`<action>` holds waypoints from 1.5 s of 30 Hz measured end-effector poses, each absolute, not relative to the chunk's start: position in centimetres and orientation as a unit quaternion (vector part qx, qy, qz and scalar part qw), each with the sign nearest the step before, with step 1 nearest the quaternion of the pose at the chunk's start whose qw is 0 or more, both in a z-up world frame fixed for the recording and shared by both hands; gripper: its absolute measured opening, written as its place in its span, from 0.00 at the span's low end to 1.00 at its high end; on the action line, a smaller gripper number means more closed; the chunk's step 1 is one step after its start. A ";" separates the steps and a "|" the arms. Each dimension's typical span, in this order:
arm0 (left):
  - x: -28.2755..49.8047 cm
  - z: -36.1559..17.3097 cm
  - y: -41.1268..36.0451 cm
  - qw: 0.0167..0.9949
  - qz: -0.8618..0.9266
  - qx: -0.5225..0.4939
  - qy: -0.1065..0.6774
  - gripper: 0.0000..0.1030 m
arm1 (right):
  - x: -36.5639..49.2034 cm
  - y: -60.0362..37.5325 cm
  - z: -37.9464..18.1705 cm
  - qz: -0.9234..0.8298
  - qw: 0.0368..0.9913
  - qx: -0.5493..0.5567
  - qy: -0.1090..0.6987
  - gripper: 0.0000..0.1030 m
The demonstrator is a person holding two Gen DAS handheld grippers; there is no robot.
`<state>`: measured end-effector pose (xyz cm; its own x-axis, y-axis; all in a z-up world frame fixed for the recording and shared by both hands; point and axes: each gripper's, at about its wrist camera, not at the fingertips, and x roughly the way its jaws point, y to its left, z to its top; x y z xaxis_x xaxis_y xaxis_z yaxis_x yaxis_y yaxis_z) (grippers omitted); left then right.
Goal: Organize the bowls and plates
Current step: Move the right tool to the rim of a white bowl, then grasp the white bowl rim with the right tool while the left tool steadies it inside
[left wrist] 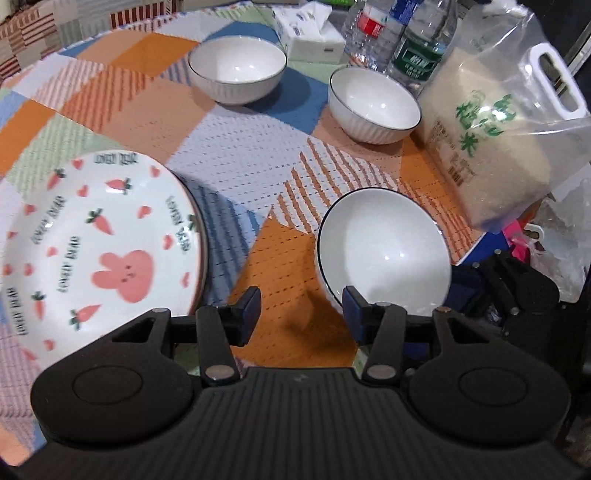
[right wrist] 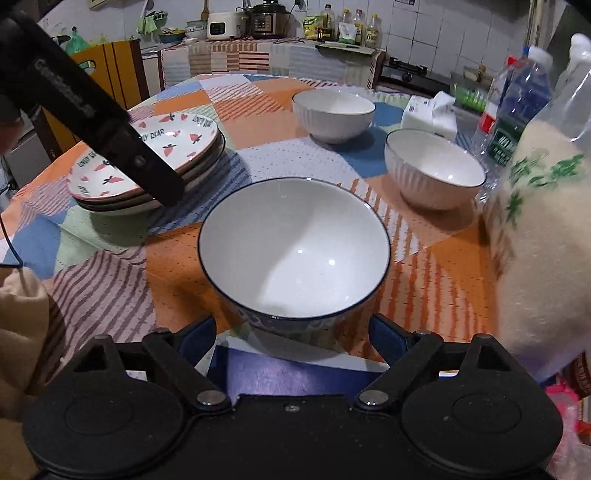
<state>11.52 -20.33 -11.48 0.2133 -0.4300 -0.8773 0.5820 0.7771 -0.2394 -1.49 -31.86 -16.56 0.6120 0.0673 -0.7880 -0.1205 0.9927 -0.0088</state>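
Note:
A stack of carrot-and-rabbit plates (left wrist: 96,236) sits at the left of the table, also in the right wrist view (right wrist: 155,162). A blue-rimmed white bowl (left wrist: 384,254) stands near the front edge, close before my right gripper (right wrist: 291,336), which is open with a finger on each side of the bowl (right wrist: 295,247). Two ribbed white bowls stand further back, one at the middle (left wrist: 238,70) (right wrist: 334,114) and one at the right (left wrist: 373,105) (right wrist: 434,170). My left gripper (left wrist: 301,312) is open and empty, between the plates and the near bowl.
A bag of rice (left wrist: 498,136) (right wrist: 539,240) stands at the table's right edge. Water bottles (left wrist: 413,40) and a tissue box (left wrist: 310,33) stand behind the bowls. The left gripper's body (right wrist: 92,107) crosses the right wrist view over the plates.

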 end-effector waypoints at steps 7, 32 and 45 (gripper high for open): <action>12.1 -14.1 -22.1 0.757 -0.351 0.057 0.548 0.42 | 0.1 -31.4 -17.6 0.044 0.892 -0.028 0.450 0.89; 16.5 -11.5 -20.8 0.766 -0.329 0.039 0.551 0.20 | 5.2 -29.9 -15.1 0.090 0.905 -0.100 0.404 0.90; 18.1 -13.7 -22.4 0.773 -0.301 0.092 0.551 0.21 | 8.3 -30.3 -17.9 0.110 0.901 -0.095 0.409 0.89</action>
<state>18.06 -22.40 -13.69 0.2126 -0.3629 -0.9073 0.5665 0.8023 -0.1881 8.31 -30.35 -17.89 0.6408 0.1201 -0.7582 -0.2748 0.9581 -0.0806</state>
